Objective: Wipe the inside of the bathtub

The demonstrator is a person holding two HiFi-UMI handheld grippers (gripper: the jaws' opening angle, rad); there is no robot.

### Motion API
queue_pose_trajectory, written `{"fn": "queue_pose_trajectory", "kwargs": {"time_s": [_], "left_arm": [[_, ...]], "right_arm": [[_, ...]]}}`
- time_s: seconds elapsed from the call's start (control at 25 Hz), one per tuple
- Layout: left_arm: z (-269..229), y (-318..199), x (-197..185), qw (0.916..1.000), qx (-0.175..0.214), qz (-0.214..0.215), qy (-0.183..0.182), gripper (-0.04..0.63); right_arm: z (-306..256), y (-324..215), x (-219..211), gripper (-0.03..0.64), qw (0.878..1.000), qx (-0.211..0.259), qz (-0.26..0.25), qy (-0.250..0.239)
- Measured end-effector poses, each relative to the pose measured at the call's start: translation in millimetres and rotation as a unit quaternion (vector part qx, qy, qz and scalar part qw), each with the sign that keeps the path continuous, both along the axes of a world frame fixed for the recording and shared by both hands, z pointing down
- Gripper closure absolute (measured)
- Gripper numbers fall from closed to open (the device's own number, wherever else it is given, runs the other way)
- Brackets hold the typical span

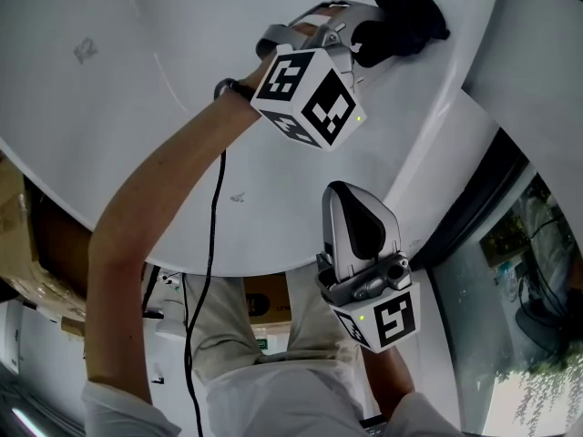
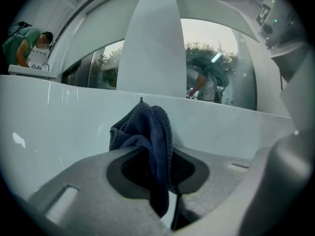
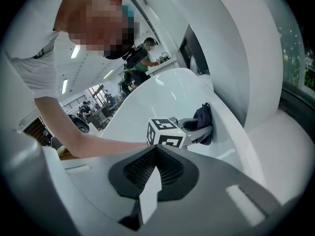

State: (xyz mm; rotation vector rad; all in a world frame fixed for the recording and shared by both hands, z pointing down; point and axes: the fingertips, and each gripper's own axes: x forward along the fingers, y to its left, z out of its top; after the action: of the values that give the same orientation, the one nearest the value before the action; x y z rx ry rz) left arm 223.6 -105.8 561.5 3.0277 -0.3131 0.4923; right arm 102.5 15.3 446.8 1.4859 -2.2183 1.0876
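A dark blue cloth (image 1: 407,21) is pressed against the white bathtub's (image 1: 137,107) inner wall, close under its rim. My left gripper (image 1: 364,45) is shut on that cloth, with its marker cube (image 1: 307,96) toward me. In the left gripper view the cloth (image 2: 147,132) hangs bunched between the jaws of my left gripper (image 2: 158,181), with the tub wall (image 2: 59,132) right behind. My right gripper (image 1: 344,194) hovers over the tub's near side, shut and holding nothing. The right gripper (image 3: 155,151) view looks across the tub (image 3: 162,90) at the cloth (image 3: 205,118) and left gripper (image 3: 197,128).
Cardboard boxes (image 1: 27,253) lie left of the tub. A dark-framed window (image 1: 519,271) runs along the right. A black cable (image 1: 214,244) hangs from my left arm. A white column (image 2: 150,43) rises beyond the rim, and people (image 2: 24,43) work in the background.
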Motion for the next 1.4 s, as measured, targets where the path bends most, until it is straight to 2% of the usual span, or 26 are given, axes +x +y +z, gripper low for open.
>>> {"fn": "queue_pose_trajectory", "kwargs": {"time_s": [0.28, 0.4, 0.68, 1.04, 1.4], "left_arm": [[6.1, 21.7, -2.1, 0.9982, 0.019, 0.041, -0.041, 0.515], [6.8, 34.9, -3.9, 0.997, 0.012, 0.061, -0.046, 0.515], [8.9, 66.7, -6.5, 0.9954, -0.011, 0.08, -0.051, 0.515], [16.4, 100.2, -9.1, 0.9929, -0.022, 0.098, -0.063, 0.515], [16.1, 130.4, -9.2, 0.9914, -0.035, 0.105, -0.069, 0.515]], "right_arm": [[-6.9, 5.8, 0.0, 0.615, 1.0, 0.002, -0.004, -0.001], [-5.3, 13.1, 2.1, 0.615, 1.0, -0.005, -0.007, 0.003], [-2.2, 27.8, 8.0, 0.616, 1.0, -0.009, -0.02, 0.02], [-10.0, 34.8, 29.2, 0.615, 0.999, -0.009, 0.026, 0.039], [-12.8, 39.9, 39.0, 0.615, 0.998, -0.001, 0.039, 0.054]]}}
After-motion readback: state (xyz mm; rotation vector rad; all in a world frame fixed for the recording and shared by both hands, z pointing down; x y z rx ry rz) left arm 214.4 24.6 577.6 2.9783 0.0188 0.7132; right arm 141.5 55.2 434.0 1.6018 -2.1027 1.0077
